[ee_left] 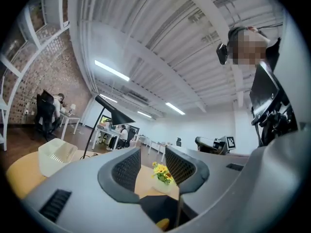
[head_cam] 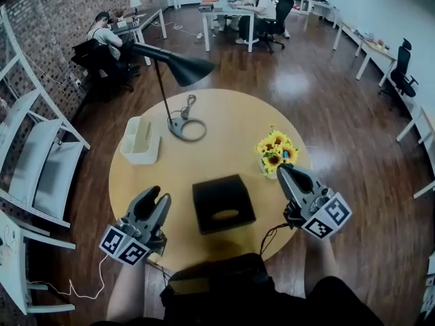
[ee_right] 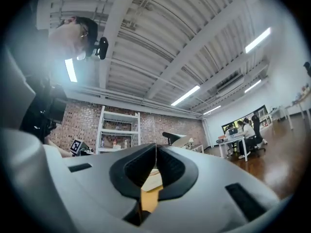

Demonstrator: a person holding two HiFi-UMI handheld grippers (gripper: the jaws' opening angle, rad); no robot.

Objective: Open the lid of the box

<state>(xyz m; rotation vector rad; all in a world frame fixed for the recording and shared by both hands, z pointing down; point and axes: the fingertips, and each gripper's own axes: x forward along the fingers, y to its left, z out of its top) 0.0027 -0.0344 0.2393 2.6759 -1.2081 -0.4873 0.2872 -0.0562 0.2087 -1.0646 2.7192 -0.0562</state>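
Observation:
The black square box (head_cam: pixel 223 202) lies flat on the round wooden table (head_cam: pixel 204 114), lid down, with an oval opening near its front edge. My left gripper (head_cam: pixel 156 197) hovers left of the box, apart from it; its jaws stand a little apart with nothing between them, and the left gripper view shows the flowers (ee_left: pixel 163 174) through the gap. My right gripper (head_cam: pixel 284 171) hangs to the right of the box, beside the sunflowers (head_cam: pixel 276 151), its jaws pressed together and empty. In the right gripper view (ee_right: pixel 155 152) the two pads meet. Neither gripper touches the box.
A black desk lamp (head_cam: pixel 178 66) with a ring base stands at the table's back. A white slotted holder (head_cam: pixel 140 140) sits at the left. White shelving (head_cam: pixel 34 161) stands left of the table. People work at desks (head_cam: pixel 228 9) far behind.

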